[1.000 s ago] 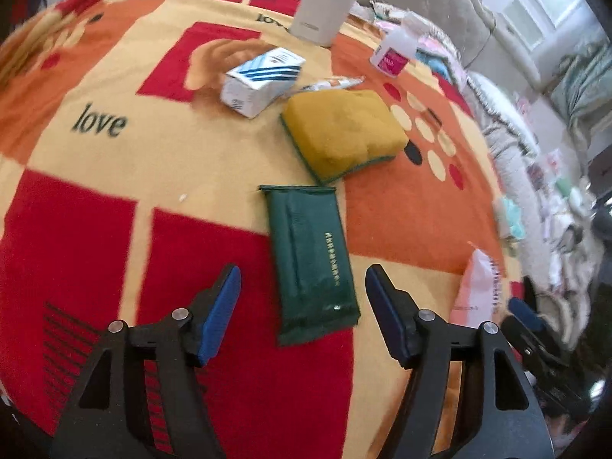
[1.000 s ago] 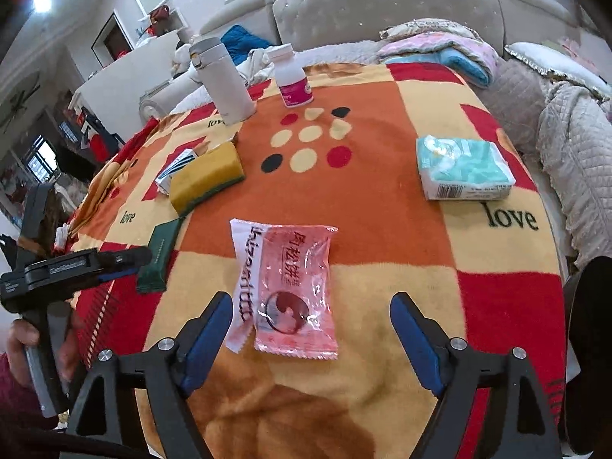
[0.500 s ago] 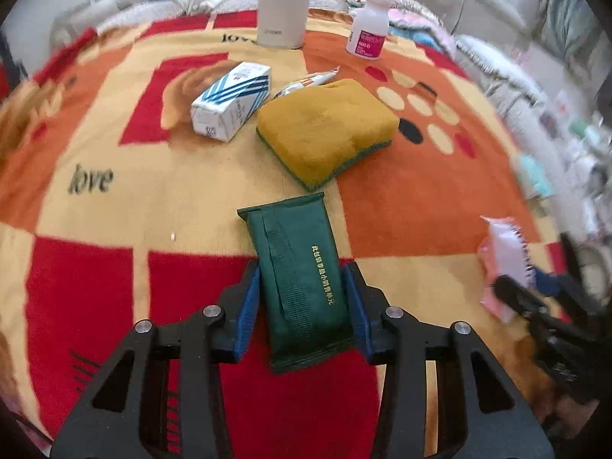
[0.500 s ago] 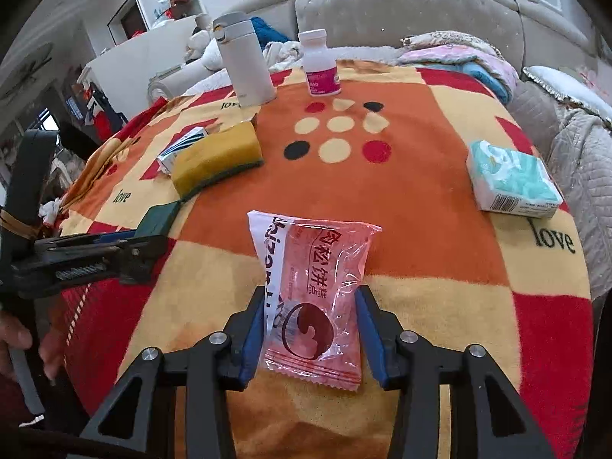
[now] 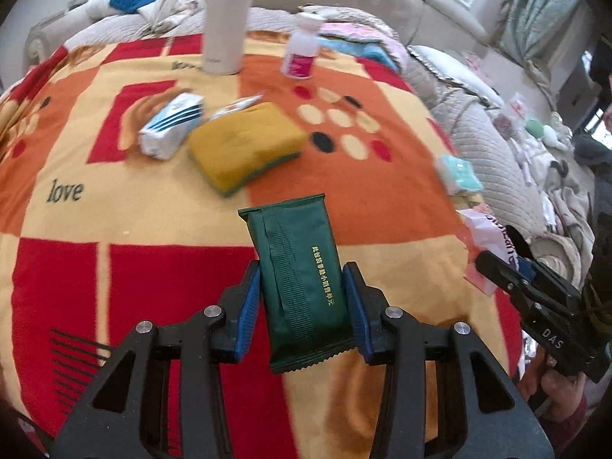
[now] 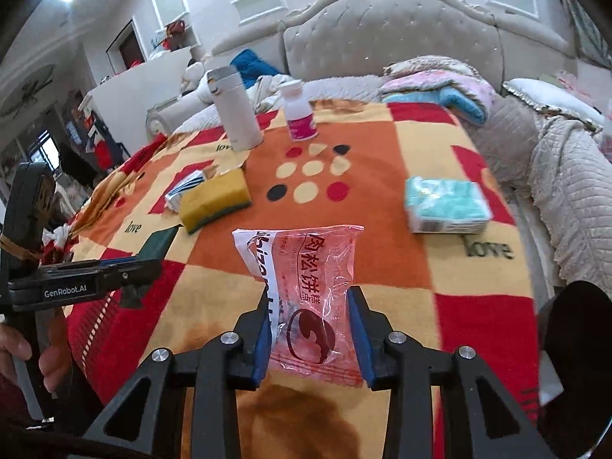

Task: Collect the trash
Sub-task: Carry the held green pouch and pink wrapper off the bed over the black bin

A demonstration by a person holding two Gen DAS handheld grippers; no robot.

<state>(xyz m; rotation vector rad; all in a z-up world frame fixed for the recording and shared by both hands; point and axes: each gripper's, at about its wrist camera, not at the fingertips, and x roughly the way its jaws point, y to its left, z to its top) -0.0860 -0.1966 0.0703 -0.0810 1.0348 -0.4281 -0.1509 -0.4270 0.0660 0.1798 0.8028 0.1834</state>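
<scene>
A bedroom with a tufted headboard (image 6: 390,34); I work over a bed spread with an orange, red and yellow checked blanket (image 5: 114,206). My left tongs (image 5: 302,306) are clamped on a dark green wrapper (image 5: 298,267), both blue pads pressing its long sides, its far end pointing to twelve o'clock. My right tongs (image 6: 310,329) are closing on a pink transparent snack wrapper (image 6: 306,283), whose lower half sits pinched between the pads. From the left tongs, a yellow sponge (image 5: 244,145) lies at eleven o'clock, a small blue-striped box (image 5: 172,126) just beside it, a white flask (image 5: 225,19) and a pill bottle (image 5: 302,49) farther off near twelve. A teal tissue pack (image 6: 447,206) lies at one o'clock of the right tongs.
</scene>
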